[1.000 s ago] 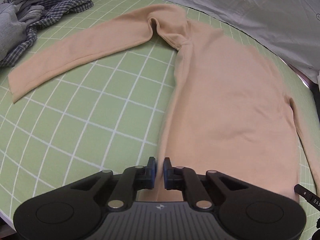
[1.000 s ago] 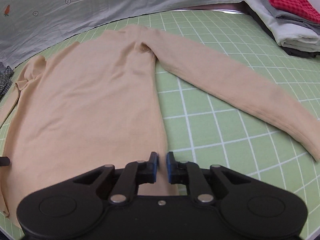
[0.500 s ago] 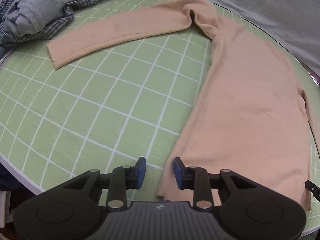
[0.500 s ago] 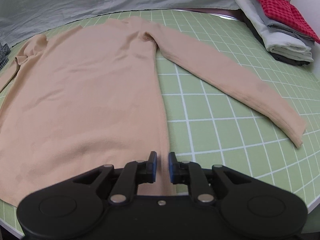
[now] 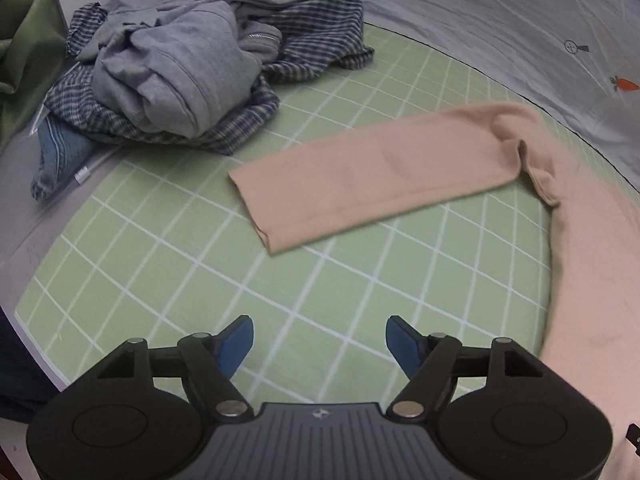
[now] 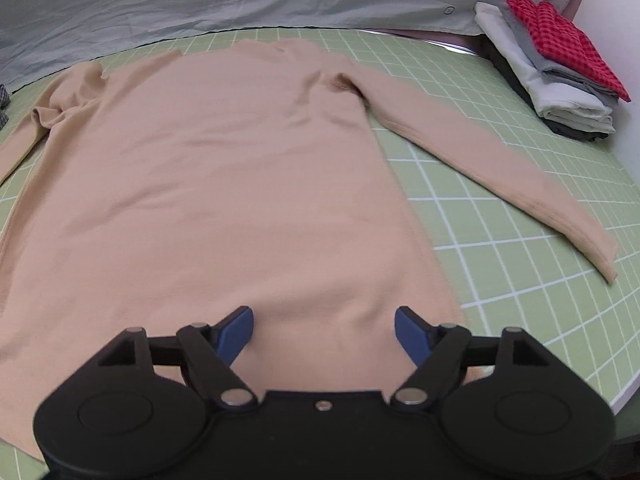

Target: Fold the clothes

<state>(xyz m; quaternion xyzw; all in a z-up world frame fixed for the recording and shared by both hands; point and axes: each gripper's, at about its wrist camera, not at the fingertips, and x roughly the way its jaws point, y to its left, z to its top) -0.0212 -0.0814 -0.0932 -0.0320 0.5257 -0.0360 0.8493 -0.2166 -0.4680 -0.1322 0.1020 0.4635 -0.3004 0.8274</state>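
The beige sweater [image 6: 216, 184] lies flat on the green grid mat [image 5: 168, 264], hem near its front edge. Both claws are opening, nothing pinched: left gripper [image 5: 319, 340] over bare mat, right gripper [image 6: 324, 330] above the hem. Each should pinch a cuff cleanly, then fold the sleeves inward.

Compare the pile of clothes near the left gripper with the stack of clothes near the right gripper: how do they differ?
The pile is crumpled and loose, while the stack is folded flat in neat layers. The pile shows a grey hooded top over dark checked cloth; the stack has a red checked piece on top of grey and white ones. Part of the pile lies on the green grid mat; the stack seems to sit just off its edge. Both lie apart from the beige sweater.
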